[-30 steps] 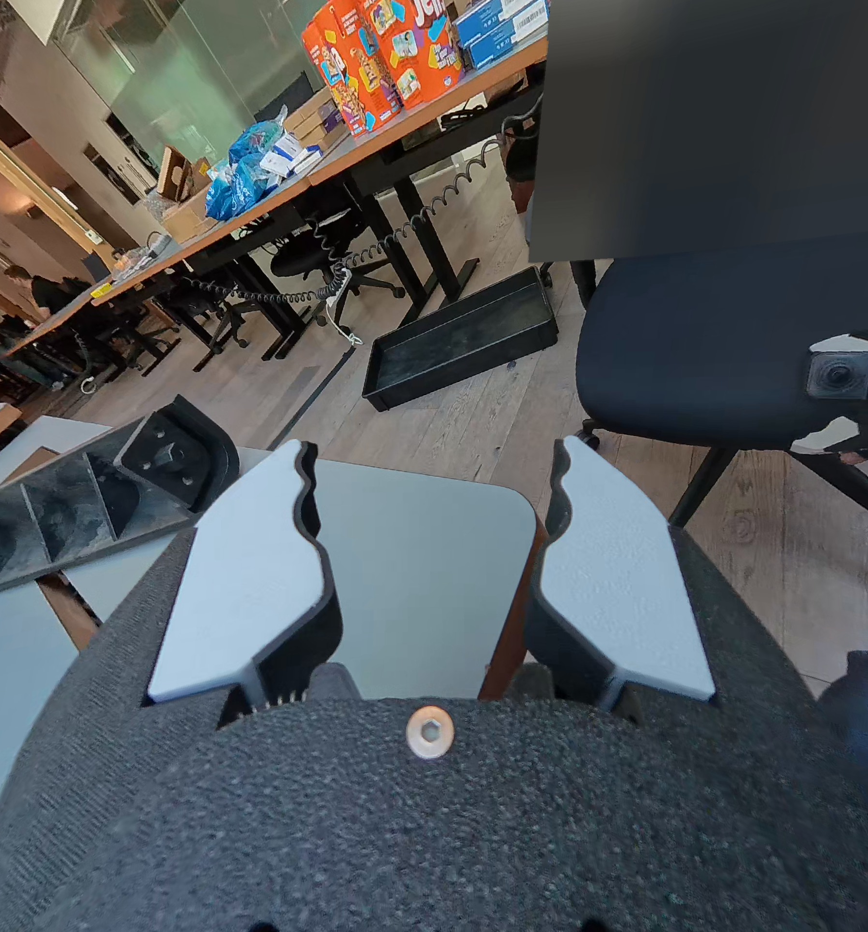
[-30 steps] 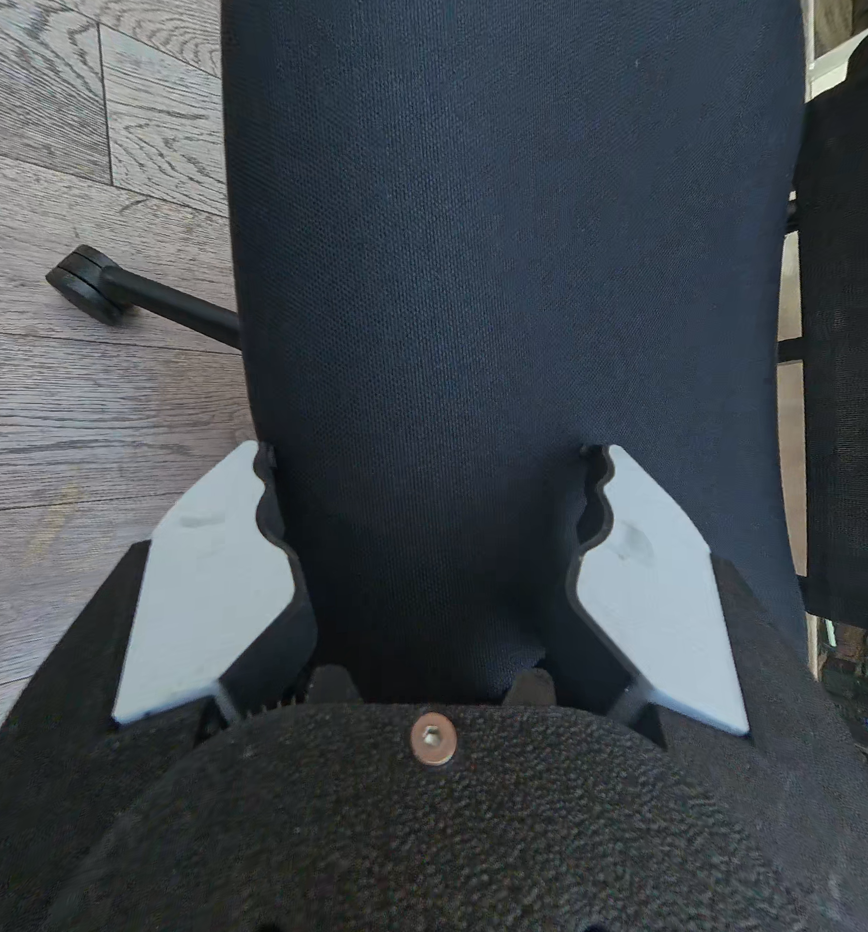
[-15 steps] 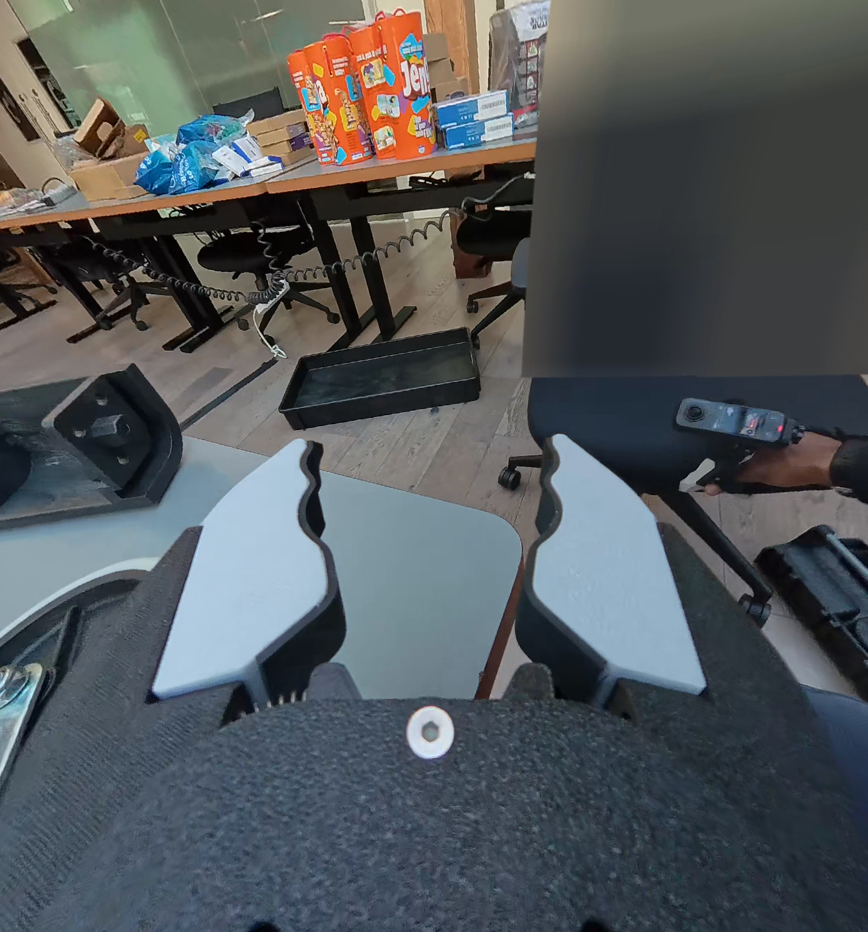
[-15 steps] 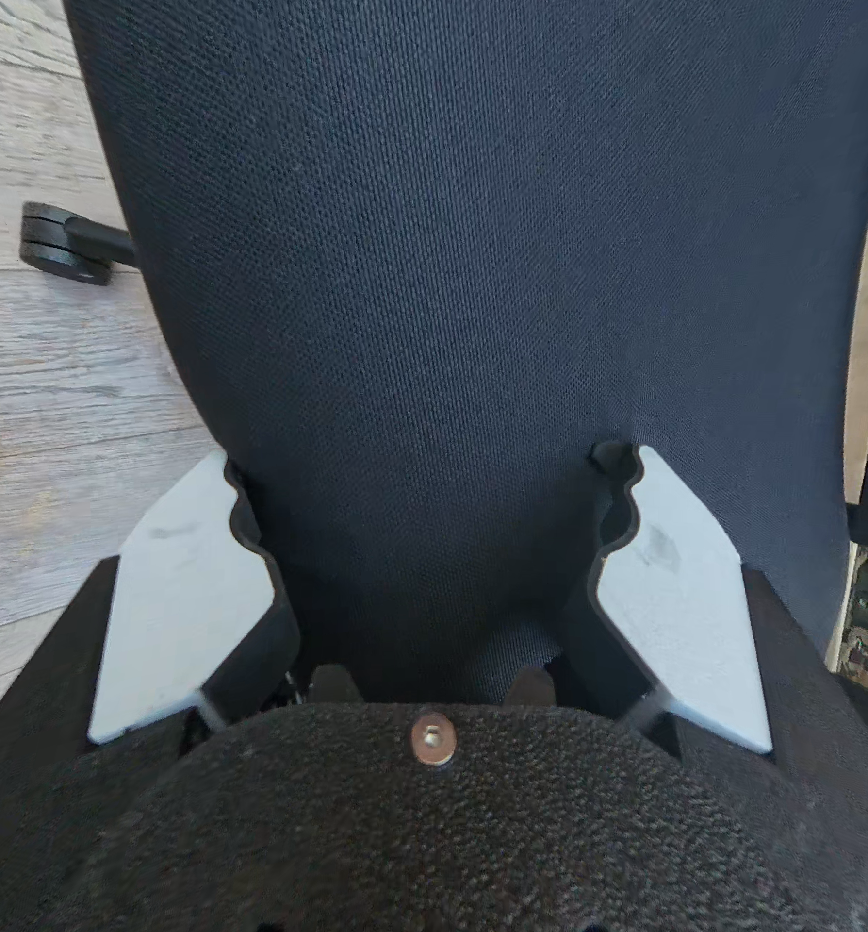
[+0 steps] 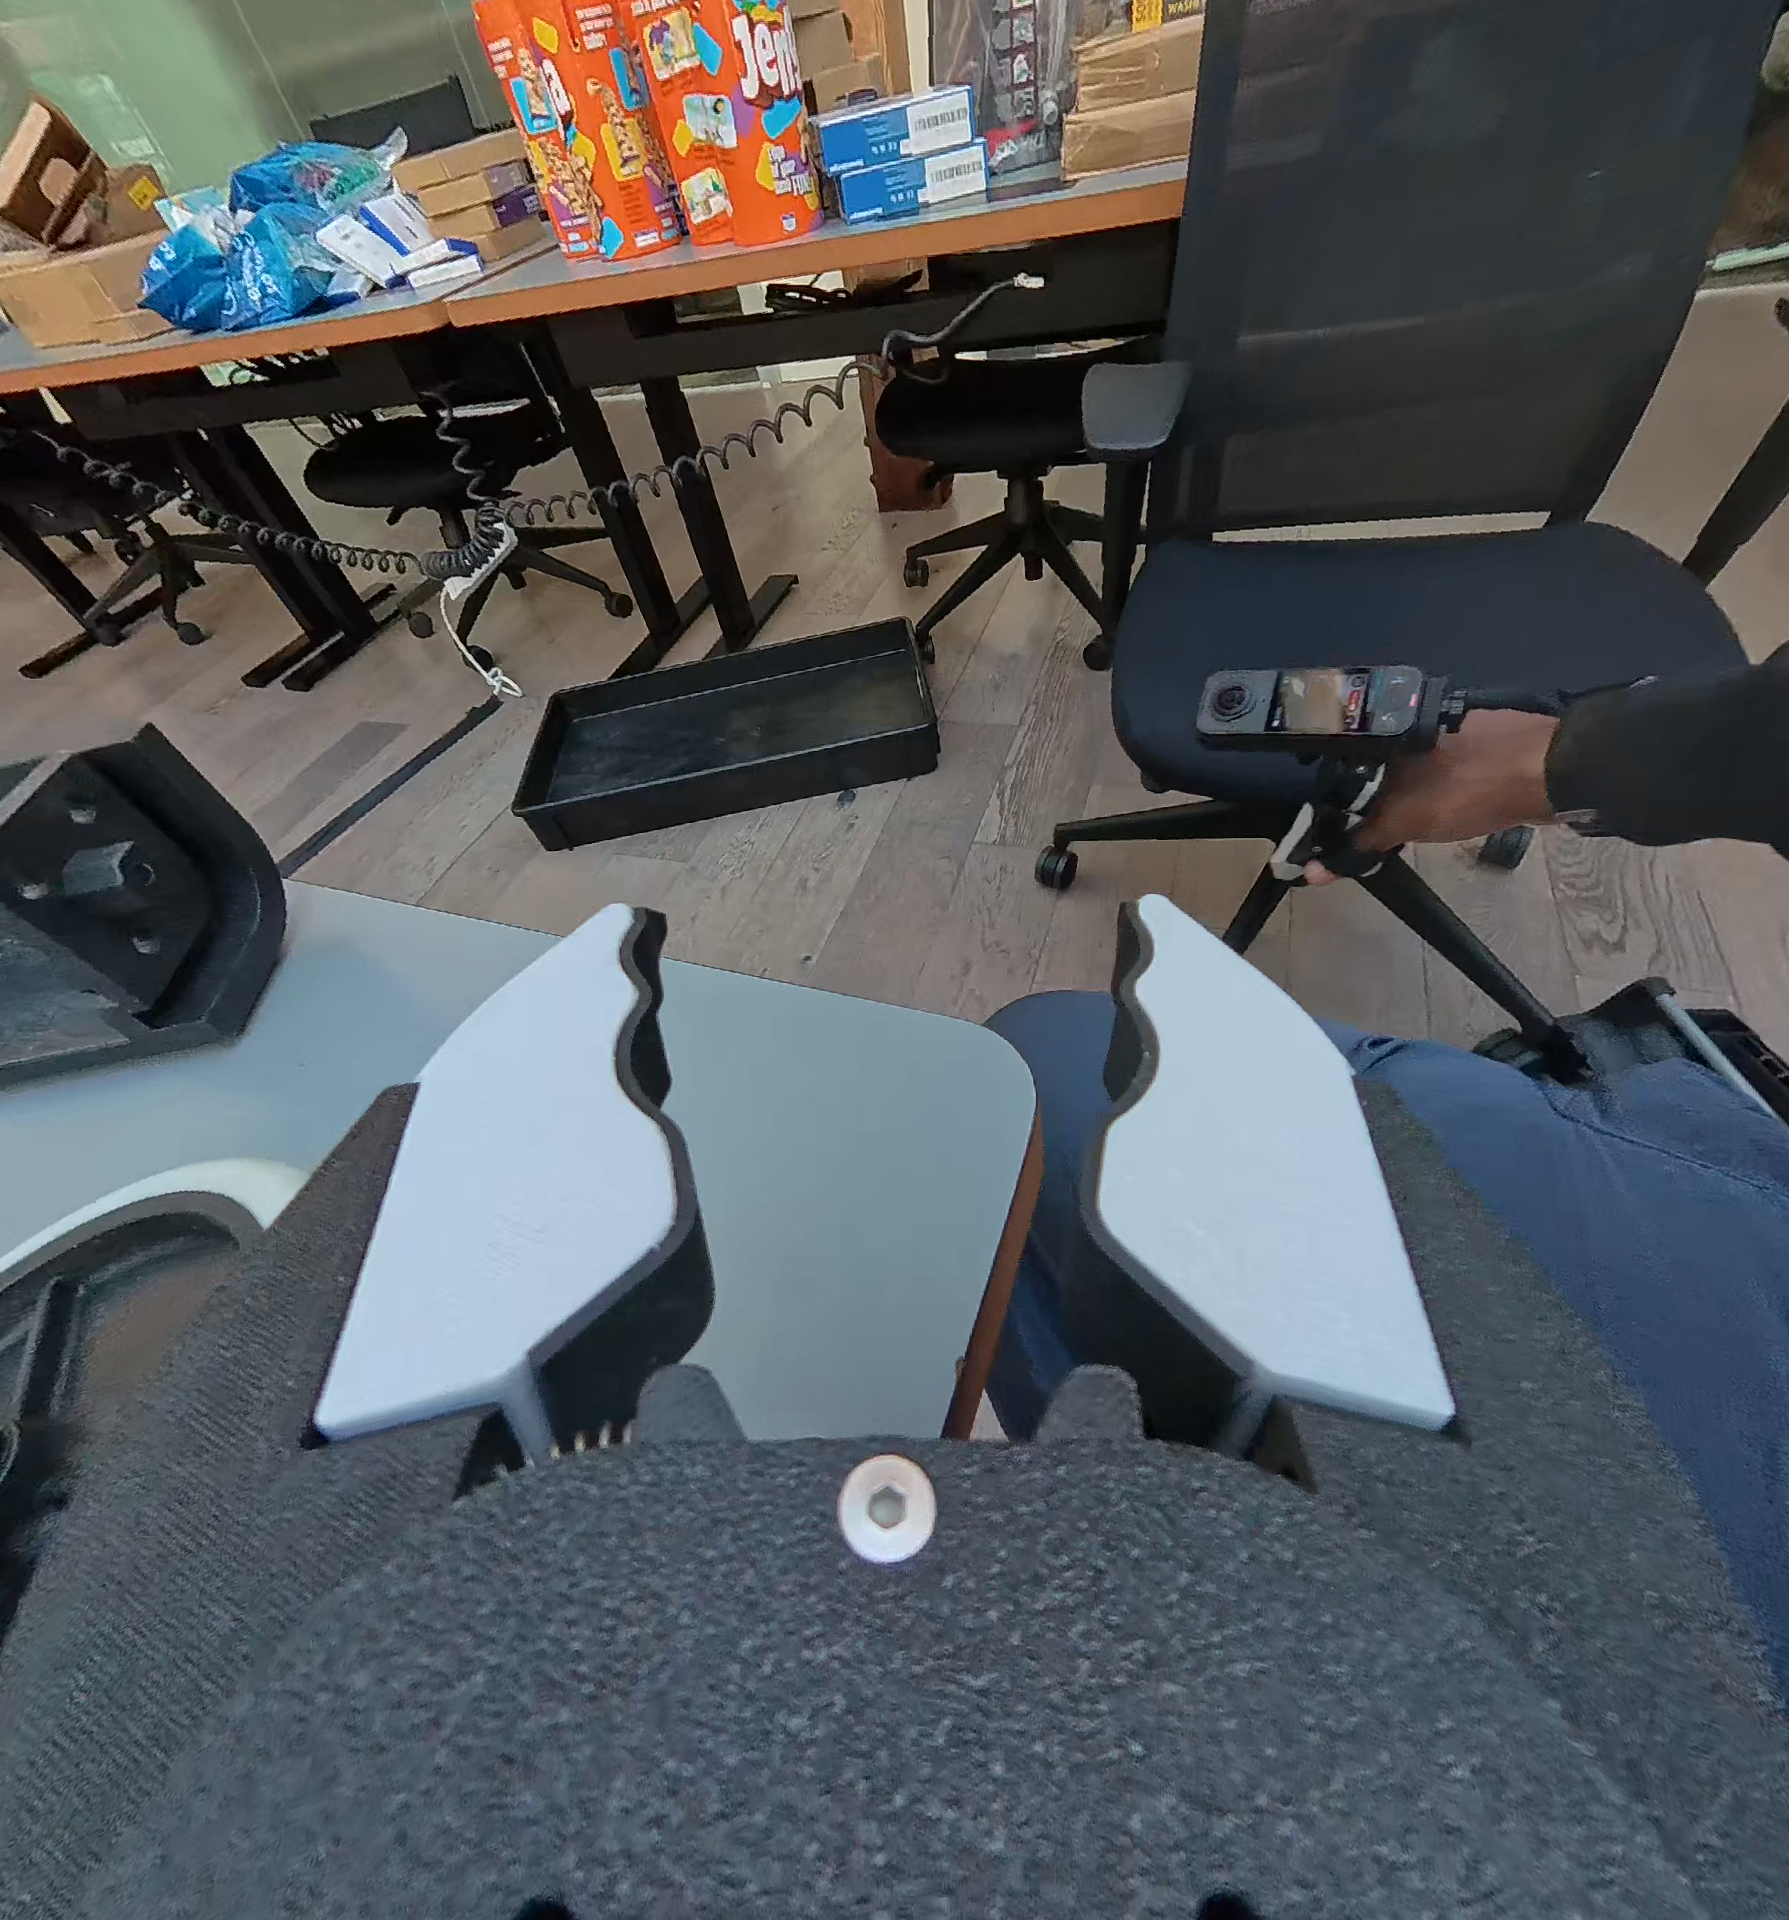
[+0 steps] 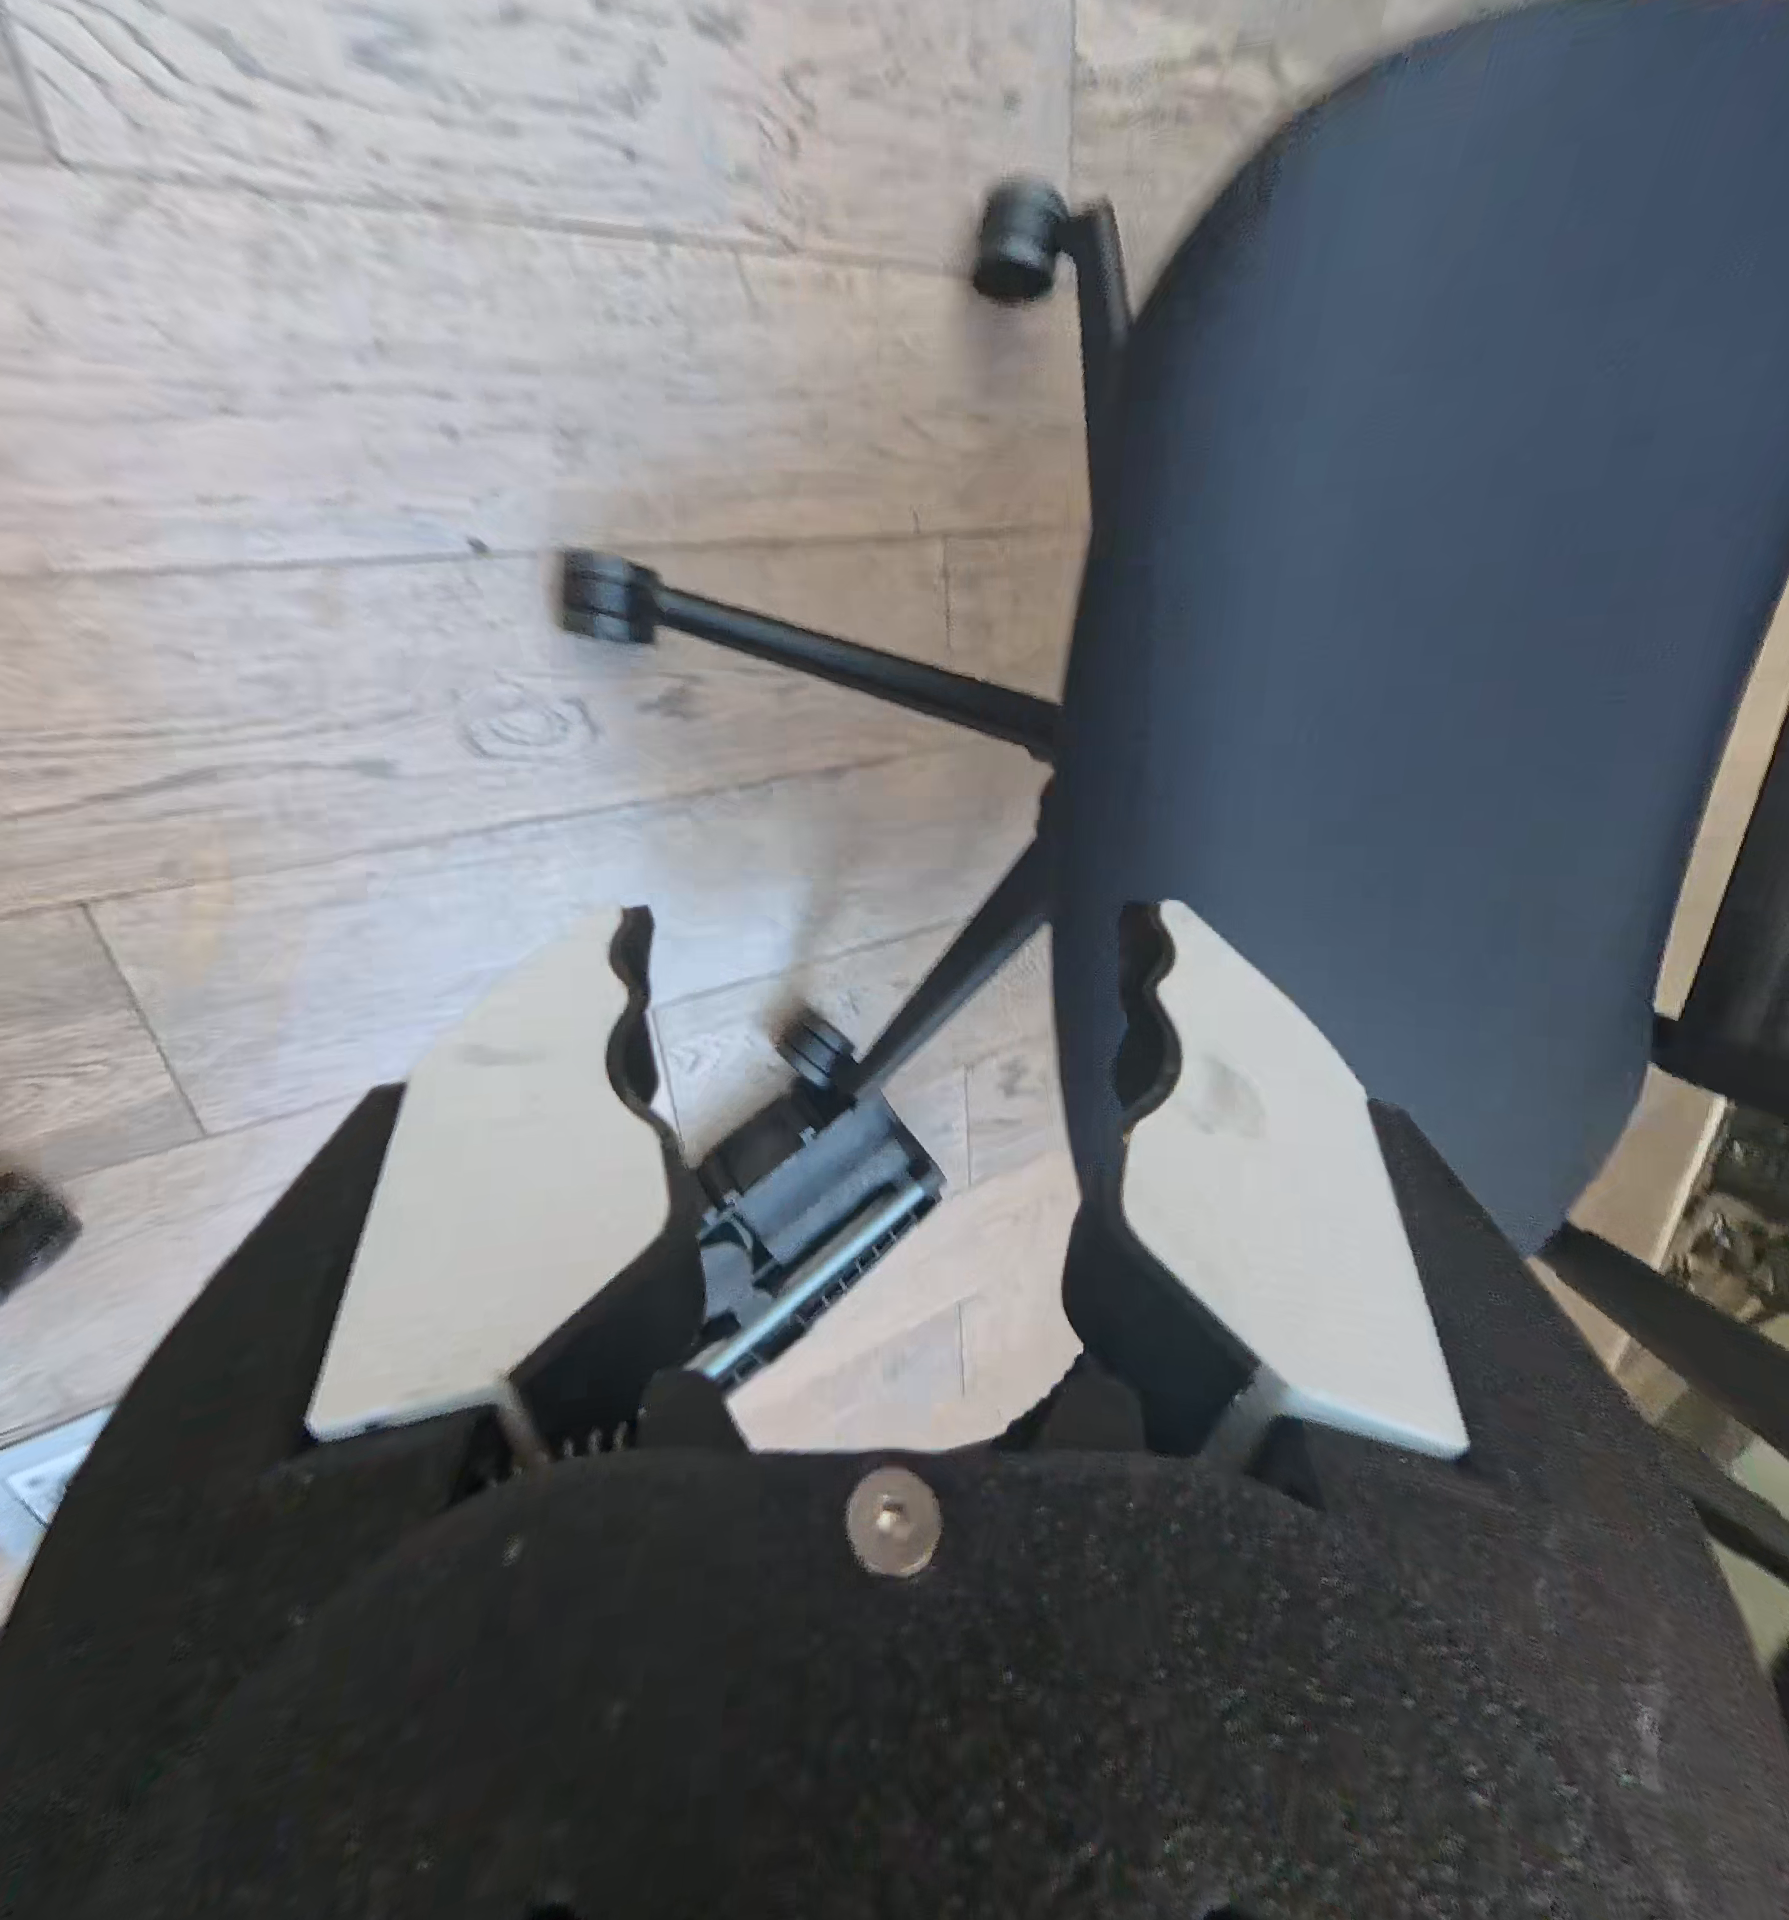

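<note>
My left gripper is open and empty, held over the rounded corner of a grey table. A person's leg in blue trousers lies under its right finger. The other gripper, with its camera, shows far right in a person's hand, in front of a black office chair. My right gripper is open and empty, pointing down at the wooden floor beside the dark chair seat. A black hard case part lies on the floor between its fingers.
A black moulded block sits on the table at the left. A black tray lies on the floor ahead. Desks behind carry orange boxes, blue bags and cartons. Chair legs with castors spread over the floor. The grippers' ends are close to 55 cm from one another.
The left view has swung right and lower, bringing the leg and the hand with the other gripper into view. The right gripper has drawn back from the chair seat; the floor and castors now show.
</note>
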Action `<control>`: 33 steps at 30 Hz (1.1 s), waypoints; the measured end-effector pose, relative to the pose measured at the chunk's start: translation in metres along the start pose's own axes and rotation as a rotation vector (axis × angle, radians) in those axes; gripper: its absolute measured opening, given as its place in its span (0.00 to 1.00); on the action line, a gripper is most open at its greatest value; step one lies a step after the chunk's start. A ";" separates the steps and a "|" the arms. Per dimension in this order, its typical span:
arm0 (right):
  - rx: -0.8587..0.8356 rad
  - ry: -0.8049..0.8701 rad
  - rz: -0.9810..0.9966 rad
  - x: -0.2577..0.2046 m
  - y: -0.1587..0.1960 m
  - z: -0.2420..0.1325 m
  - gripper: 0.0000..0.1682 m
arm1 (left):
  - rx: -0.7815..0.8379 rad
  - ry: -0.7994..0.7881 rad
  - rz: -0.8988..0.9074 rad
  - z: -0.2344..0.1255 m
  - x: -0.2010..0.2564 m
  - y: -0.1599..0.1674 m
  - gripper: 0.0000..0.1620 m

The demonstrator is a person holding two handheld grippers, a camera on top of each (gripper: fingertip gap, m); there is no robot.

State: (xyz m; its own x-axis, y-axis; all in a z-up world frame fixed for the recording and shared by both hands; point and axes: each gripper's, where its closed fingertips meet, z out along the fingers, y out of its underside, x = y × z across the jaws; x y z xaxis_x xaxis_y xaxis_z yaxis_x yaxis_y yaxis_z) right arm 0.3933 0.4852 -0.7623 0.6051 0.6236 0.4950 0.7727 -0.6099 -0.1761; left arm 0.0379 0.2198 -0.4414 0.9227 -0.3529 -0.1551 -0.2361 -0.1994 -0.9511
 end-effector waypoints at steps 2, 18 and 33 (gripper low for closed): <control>0.040 -0.032 -0.004 -0.016 -0.012 0.000 0.51 | -0.017 0.023 -0.031 0.004 0.001 0.001 0.52; -0.041 -0.459 0.038 -0.210 0.002 0.162 0.49 | -0.077 0.007 -0.137 0.070 -0.037 -0.014 0.50; 0.162 -0.539 -0.007 -0.190 -0.202 0.180 0.48 | -0.070 -0.253 -0.229 0.131 -0.117 -0.019 0.48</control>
State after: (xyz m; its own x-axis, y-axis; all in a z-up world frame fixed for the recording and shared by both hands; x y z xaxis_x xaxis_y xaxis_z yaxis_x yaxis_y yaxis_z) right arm 0.1571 0.5780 -0.9739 0.5796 0.8149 -0.0010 0.7709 -0.5487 -0.3235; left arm -0.0261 0.3844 -0.4403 0.9984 -0.0555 -0.0092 -0.0262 -0.3129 -0.9494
